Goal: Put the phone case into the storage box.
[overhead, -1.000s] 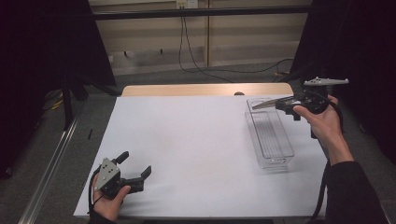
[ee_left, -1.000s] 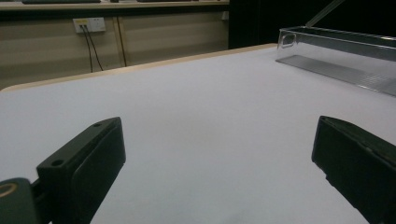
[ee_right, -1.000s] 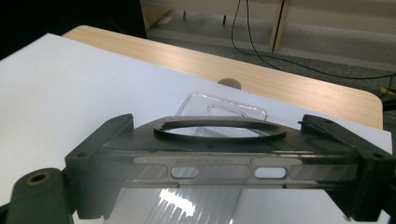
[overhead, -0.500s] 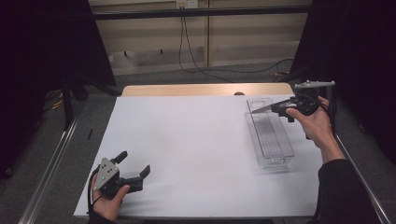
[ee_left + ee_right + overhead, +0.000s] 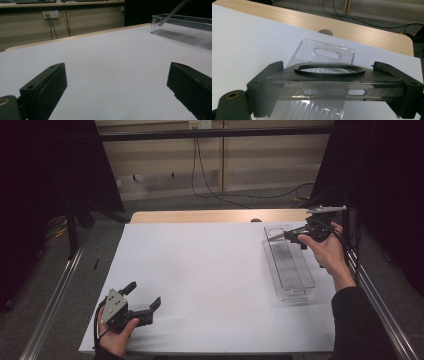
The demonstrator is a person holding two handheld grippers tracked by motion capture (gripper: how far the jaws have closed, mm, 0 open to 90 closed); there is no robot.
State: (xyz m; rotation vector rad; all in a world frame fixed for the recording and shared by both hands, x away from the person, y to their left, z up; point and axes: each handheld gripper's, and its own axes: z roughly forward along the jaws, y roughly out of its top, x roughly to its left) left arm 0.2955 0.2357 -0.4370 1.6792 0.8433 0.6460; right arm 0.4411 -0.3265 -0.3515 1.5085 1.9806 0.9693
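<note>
My right gripper (image 5: 292,236) hovers over the far end of a long clear plastic tray (image 5: 289,270), shut on a smoky translucent phone case (image 5: 276,237) that sticks out flat toward the left. In the right gripper view the case (image 5: 329,86) spans both jaws of that gripper (image 5: 332,75); it shows a dark ring and button slots, with the tray's handle cutout (image 5: 333,53) below. My left gripper (image 5: 144,295) rests at the near left of the white table top (image 5: 210,270), open and holding nothing. In the left gripper view its own jaws (image 5: 115,82) stand wide apart, and the tray (image 5: 185,27) lies far right.
A bare wooden strip (image 5: 215,215) runs along the table's far edge, with a small grey round thing (image 5: 256,220) on it. Metal rails (image 5: 55,300) flank both sides. Cables (image 5: 210,185) trail on the floor beyond. Black curtains hang left and right.
My right gripper has moved left and slightly down with the case, over the tray's far end. The left gripper has stayed put.
</note>
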